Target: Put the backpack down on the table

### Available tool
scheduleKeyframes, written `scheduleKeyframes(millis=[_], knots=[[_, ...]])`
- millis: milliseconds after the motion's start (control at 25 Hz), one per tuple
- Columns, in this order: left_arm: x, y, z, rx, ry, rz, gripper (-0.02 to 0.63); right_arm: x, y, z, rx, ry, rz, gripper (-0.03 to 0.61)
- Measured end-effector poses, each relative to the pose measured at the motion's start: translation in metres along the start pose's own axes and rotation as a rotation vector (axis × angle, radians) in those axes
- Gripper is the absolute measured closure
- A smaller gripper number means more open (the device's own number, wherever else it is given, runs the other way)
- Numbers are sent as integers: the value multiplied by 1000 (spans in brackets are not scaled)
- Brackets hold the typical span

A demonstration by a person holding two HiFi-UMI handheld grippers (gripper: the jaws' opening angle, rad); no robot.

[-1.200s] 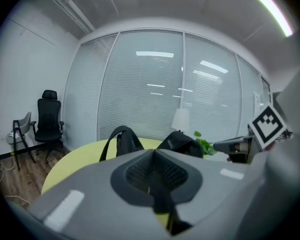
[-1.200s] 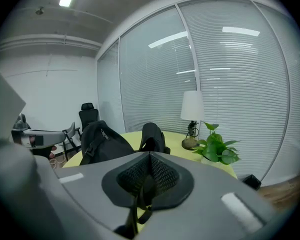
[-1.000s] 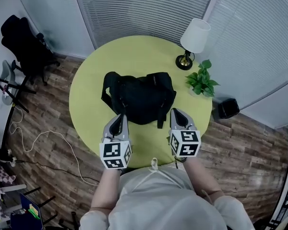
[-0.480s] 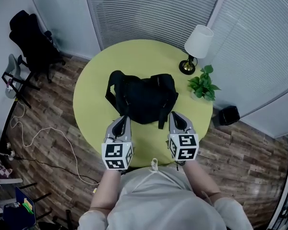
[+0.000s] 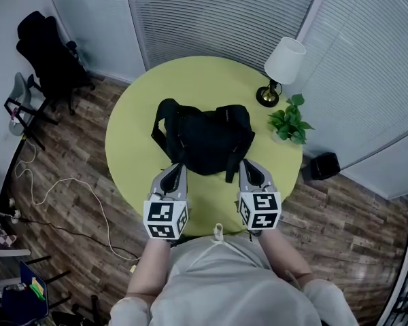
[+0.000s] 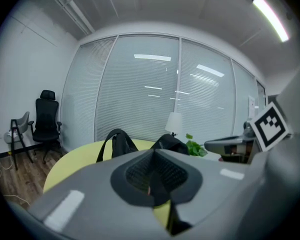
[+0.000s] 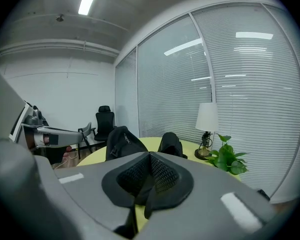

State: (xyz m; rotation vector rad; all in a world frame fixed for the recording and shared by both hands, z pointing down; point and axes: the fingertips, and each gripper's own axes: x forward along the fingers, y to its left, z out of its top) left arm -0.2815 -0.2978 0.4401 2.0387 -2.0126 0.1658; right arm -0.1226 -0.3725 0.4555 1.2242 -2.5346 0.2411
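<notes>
The black backpack lies on the round yellow-green table, straps spread to its left and front. My left gripper sits just short of its near left corner, jaws shut and empty. Beside the near right strap, my right gripper is shut and empty as well. In the left gripper view the backpack rises beyond the closed left gripper. The right gripper view shows the backpack past the closed right gripper, with table between them.
A white-shaded lamp and a small potted plant stand at the table's far right edge. A black office chair is on the wooden floor at the left, with a cable trailing across it. Blinds cover the glass walls.
Both grippers stay shut and have shifted only slightly near the backpack's front edge. The backpack has not moved on the table.
</notes>
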Motion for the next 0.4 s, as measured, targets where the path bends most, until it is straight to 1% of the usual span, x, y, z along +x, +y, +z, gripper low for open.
scheduleKeyframes(millis=[120,400], knots=[[5,3,1,35,1,22,609,3,-5,0,3,-3,-5,580],[10,17,9,33,-18,49,609,9,-7,1,-2,-2,4,580]])
